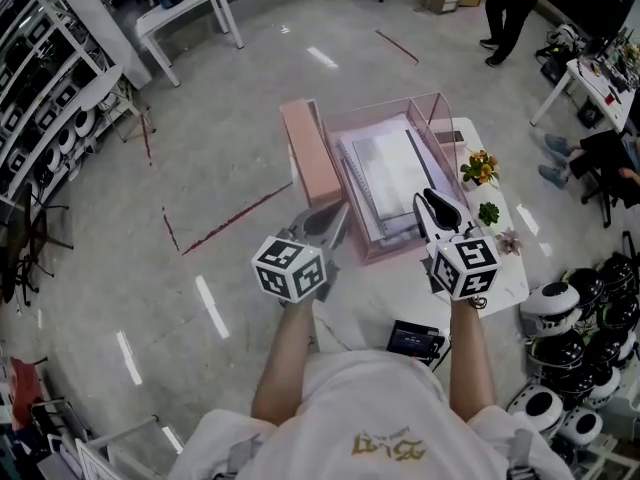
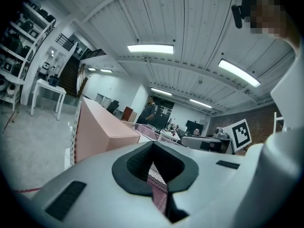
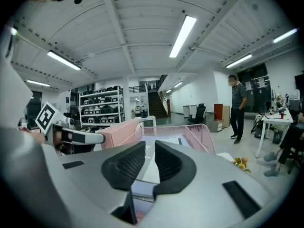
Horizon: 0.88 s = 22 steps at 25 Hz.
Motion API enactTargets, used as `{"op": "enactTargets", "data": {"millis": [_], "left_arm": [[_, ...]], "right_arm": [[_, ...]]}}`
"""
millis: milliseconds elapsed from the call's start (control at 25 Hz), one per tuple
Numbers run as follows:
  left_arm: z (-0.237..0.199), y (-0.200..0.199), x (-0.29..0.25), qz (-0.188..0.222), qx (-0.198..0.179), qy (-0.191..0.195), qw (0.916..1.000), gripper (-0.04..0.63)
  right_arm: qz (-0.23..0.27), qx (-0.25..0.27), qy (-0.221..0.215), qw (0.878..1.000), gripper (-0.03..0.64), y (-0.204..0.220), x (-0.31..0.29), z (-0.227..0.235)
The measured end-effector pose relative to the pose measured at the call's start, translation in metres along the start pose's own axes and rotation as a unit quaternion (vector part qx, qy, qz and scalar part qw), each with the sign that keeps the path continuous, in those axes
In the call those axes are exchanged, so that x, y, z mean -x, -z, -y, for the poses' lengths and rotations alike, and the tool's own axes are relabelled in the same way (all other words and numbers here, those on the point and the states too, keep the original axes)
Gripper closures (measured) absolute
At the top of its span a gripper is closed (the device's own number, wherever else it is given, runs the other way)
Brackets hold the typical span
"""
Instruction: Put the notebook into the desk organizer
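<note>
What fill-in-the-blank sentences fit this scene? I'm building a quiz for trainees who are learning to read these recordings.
1. The desk organizer is ___ in colour.
2. The left gripper is shut on the organizer's wall of wire ___.
3. The notebook lies ___ the organizer.
4. In the head view, the orange flowers stand on the white table to the organizer's ___.
Missing words: pink; mesh; inside; right.

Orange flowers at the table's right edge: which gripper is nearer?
Right. The right gripper is at the desk organizer's front right, beside the flowers; the left gripper clamps its front left wall, farther away.
</note>
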State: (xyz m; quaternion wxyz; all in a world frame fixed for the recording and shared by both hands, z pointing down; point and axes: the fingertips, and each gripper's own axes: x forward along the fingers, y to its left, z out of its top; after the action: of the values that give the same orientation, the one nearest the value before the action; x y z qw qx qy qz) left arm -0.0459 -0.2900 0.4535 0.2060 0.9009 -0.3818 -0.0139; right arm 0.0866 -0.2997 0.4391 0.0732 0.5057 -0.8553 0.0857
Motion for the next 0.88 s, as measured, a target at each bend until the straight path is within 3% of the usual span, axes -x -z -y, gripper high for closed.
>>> {"op": "enactTargets", "data": {"millis": [120,880], "left_arm": [[0.004,-0.002,-0.002,0.004,-0.006,0.003,1.0,0.58],[0.015,0.004,-0.007,-0.003,-0.016,0.01,0.9998,0.58]], "right_arm": [[0.003,-0.006,0.018,1.0,0.603,0.001,0.009,0.0],[-0.01,-0.044,0.035,0.998,0.604,0.021,0.027,-0.002]]}}
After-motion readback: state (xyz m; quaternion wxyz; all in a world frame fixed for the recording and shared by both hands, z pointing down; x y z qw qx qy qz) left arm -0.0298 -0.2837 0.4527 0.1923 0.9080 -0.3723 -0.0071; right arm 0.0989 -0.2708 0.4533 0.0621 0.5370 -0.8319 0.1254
